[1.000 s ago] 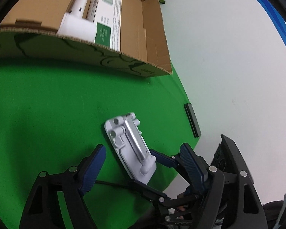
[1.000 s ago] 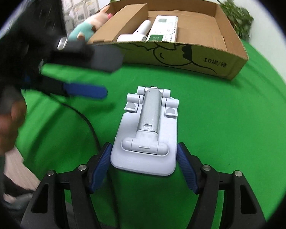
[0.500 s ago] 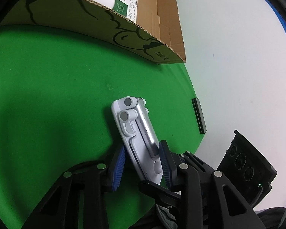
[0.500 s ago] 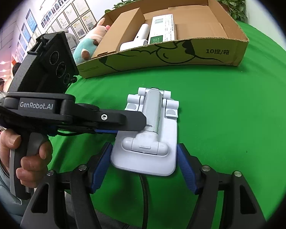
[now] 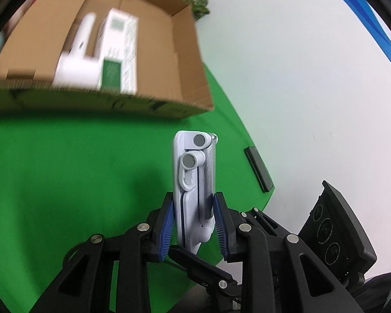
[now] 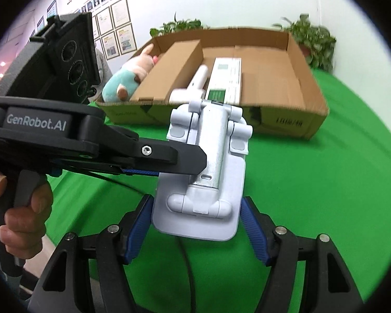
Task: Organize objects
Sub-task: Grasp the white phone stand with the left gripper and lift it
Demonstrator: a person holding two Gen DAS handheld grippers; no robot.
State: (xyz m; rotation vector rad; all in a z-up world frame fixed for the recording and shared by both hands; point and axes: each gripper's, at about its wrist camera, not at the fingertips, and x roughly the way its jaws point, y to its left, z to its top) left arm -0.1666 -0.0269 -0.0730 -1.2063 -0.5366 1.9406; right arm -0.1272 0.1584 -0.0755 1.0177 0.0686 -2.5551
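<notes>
A folded white and silver phone stand (image 5: 194, 180) is held edge-on between the blue pads of my left gripper (image 5: 194, 228), lifted above the green table. In the right wrist view the same stand (image 6: 208, 172) is raised, with the left gripper's finger (image 6: 153, 156) clamped across its left side. My right gripper (image 6: 196, 230) has its blue pads at both edges of the stand's base. The open cardboard box (image 6: 286, 120) lies beyond, holding a white and green carton (image 6: 225, 78) and a white bottle-like item (image 6: 195, 86).
A plush toy (image 6: 127, 78) sits at the box's left end beside a smaller brown box (image 6: 172, 67). A black flat bar (image 5: 258, 168) lies near the green table's right edge (image 5: 247, 130). Potted plants (image 6: 315, 41) stand behind the box.
The left gripper closed on the stand's side and lifted it off the green cloth, tilting it up. The right gripper kept its hold on the base and rose with it.
</notes>
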